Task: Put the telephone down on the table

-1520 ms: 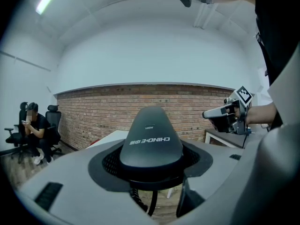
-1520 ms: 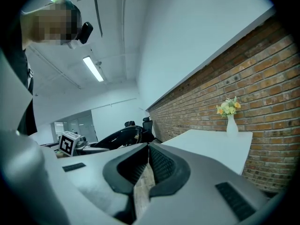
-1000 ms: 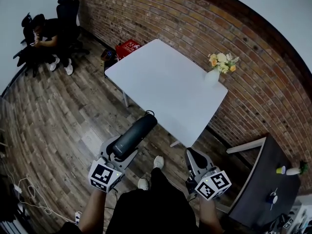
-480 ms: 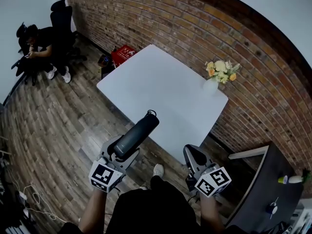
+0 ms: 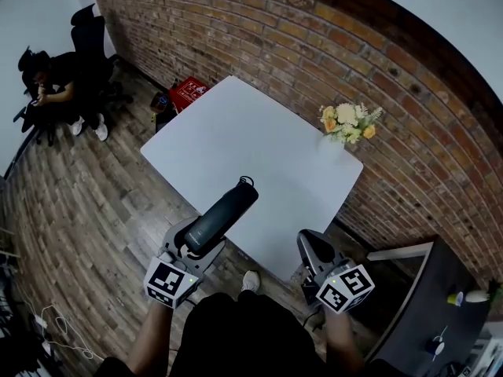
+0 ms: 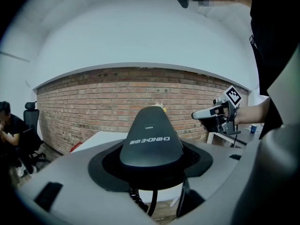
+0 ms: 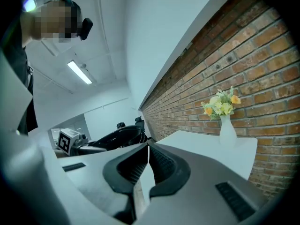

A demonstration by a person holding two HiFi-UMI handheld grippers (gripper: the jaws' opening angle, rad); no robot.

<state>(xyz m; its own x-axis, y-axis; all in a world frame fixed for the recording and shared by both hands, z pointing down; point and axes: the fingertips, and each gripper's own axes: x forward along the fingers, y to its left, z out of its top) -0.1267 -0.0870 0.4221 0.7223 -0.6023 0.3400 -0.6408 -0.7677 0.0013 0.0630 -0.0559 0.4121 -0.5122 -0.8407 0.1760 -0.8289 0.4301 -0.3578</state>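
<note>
A black telephone handset (image 5: 225,214) with a coiled cord sticks out forward from my left gripper (image 5: 196,244), whose jaws are shut on its near end. In the left gripper view the telephone (image 6: 151,137) fills the middle between the dark pads, in the air short of the white table (image 5: 244,144). My right gripper (image 5: 313,251) hovers near the table's front corner, jaws shut with nothing in them. The right gripper view shows its jaws (image 7: 147,165) meeting in a thin slit, with the telephone (image 7: 119,136) off to the left.
A white vase of flowers (image 5: 343,124) stands at the table's far right corner by the brick wall (image 5: 259,38). A red crate (image 5: 189,93) sits on the floor behind the table. A person (image 5: 47,81) sits at far left. A dark desk (image 5: 428,305) is at right.
The table has come closer under both grippers as the view moved forward. The left gripper still holds the telephone the same way; the right gripper stays shut.
</note>
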